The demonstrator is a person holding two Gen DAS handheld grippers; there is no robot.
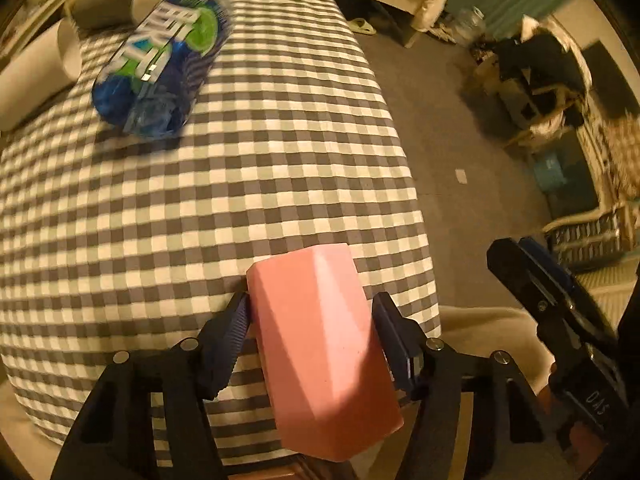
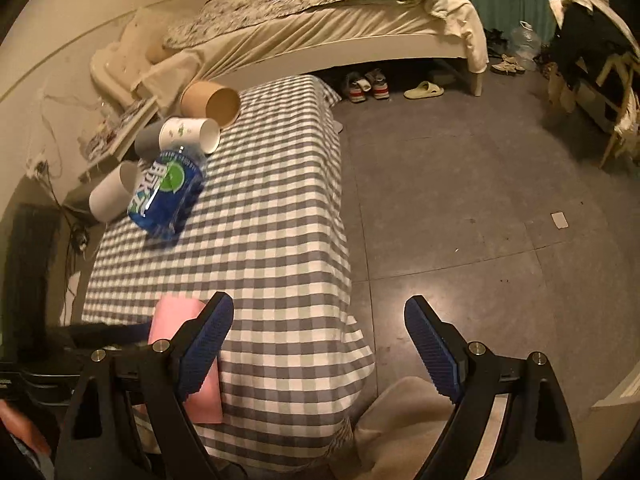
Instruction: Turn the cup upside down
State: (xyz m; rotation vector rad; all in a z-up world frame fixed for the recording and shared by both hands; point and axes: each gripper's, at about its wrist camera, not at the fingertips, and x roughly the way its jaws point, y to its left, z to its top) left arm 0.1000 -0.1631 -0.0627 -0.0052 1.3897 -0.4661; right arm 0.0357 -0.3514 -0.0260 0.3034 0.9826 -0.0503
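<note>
Left gripper (image 1: 310, 326) was clamped on the pink faceted cup (image 1: 324, 356), held mid-wall over the checkered tablecloth's (image 1: 240, 200) near edge. Probably light, rigid plastic, a bit slick, so flats were gripped. Right gripper (image 2: 320, 344) was left wide, empty.

Pink cup (image 1: 324, 344), grey-and-white checked tablecloth (image 1: 240, 184), blue-and-green bottle (image 1: 164, 68).

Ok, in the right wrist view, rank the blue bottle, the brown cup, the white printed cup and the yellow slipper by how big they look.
1. Blue bottle, clearly largest.
2. Brown cup.
3. White printed cup, close to the brown cup, so that order is unsure.
4. Yellow slipper, smallest, though it lies farther from the camera, which shrinks it.
</note>
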